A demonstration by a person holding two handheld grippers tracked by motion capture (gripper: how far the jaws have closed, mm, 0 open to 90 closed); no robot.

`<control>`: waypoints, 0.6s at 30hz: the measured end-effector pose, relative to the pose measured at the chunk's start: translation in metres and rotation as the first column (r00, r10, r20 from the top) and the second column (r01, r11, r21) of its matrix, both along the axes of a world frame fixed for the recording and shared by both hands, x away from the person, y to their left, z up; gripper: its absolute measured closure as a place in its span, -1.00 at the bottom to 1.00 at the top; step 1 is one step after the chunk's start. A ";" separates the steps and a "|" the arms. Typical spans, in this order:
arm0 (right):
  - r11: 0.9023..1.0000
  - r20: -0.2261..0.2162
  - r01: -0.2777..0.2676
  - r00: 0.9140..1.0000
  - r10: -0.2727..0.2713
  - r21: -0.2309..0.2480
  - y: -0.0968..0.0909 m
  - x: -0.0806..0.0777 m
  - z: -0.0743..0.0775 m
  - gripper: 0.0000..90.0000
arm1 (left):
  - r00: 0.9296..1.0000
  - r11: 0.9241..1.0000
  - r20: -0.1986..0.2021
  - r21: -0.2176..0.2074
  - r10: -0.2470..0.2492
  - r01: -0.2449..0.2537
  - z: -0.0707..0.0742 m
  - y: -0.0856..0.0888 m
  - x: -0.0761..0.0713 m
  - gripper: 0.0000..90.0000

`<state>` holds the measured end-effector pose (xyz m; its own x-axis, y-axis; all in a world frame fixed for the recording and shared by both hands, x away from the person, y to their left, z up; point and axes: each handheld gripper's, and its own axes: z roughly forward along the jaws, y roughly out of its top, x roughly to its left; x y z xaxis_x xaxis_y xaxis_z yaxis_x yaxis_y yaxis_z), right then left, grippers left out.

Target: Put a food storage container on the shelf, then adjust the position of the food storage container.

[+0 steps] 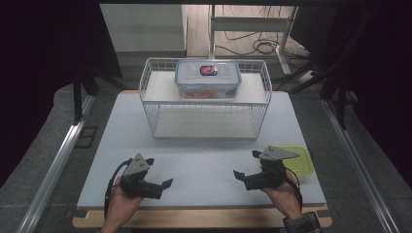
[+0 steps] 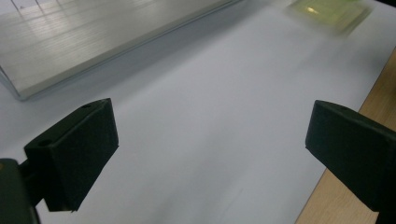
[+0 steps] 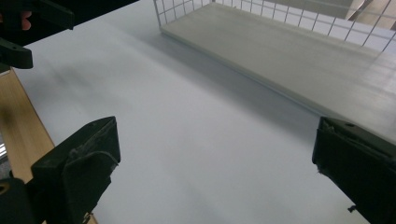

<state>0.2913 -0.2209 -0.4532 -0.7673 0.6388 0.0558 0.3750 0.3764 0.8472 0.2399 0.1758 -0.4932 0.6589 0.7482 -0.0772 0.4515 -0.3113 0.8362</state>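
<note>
A clear lidded plastic box (image 1: pixel 208 77) with a red and blue label stands on the top shelf of a white wire rack (image 1: pixel 206 99) at the back of the white table (image 1: pixel 204 165). Both grippers sit low at the table's front edge, each held in a hand. My left gripper (image 1: pixel 159 172) is open and points right, with bare table between its jaws (image 2: pixel 210 135). My right gripper (image 1: pixel 246 164) is open too and points left, toward the rack's lower shelf (image 3: pixel 289 51), nothing between its jaws (image 3: pixel 215 149).
A flat yellow-green container (image 1: pixel 297 162) lies by the table's right edge, just behind my right gripper; it shows blurred in the left gripper view (image 2: pixel 327 11). The wooden table edge (image 2: pixel 345 200) runs along the front. Cables lie on the floor beyond the rack.
</note>
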 end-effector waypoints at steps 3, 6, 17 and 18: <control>1.000 -0.008 -0.002 1.000 0.002 -0.013 -0.001 -0.005 -0.006 -0.97 | 1.000 1.000 0.005 0.023 0.014 -0.014 -0.006 0.000 -0.005 -0.94; 0.999 -0.010 -0.007 1.000 0.006 -0.038 -0.001 -0.009 -0.012 -0.97 | 1.000 0.999 -0.006 0.042 0.019 -0.019 -0.013 0.000 -0.008 -0.94; 0.992 -0.034 0.021 0.999 -0.025 -0.121 -0.002 -0.009 -0.028 -0.97 | 1.000 0.996 -0.007 0.083 0.027 -0.026 -0.021 0.000 -0.012 -0.94; 0.992 -0.035 0.036 0.999 -0.041 -0.123 -0.003 -0.008 -0.027 -1.00 | 1.000 0.996 -0.006 0.083 0.027 -0.027 -0.021 0.001 -0.012 -0.94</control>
<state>0.2831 -0.2236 -0.4805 -0.7409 0.6716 0.0039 0.4219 0.4609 0.7807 0.2279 0.1763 -0.5144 0.6380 0.7698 -0.0188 0.4667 -0.3671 0.8046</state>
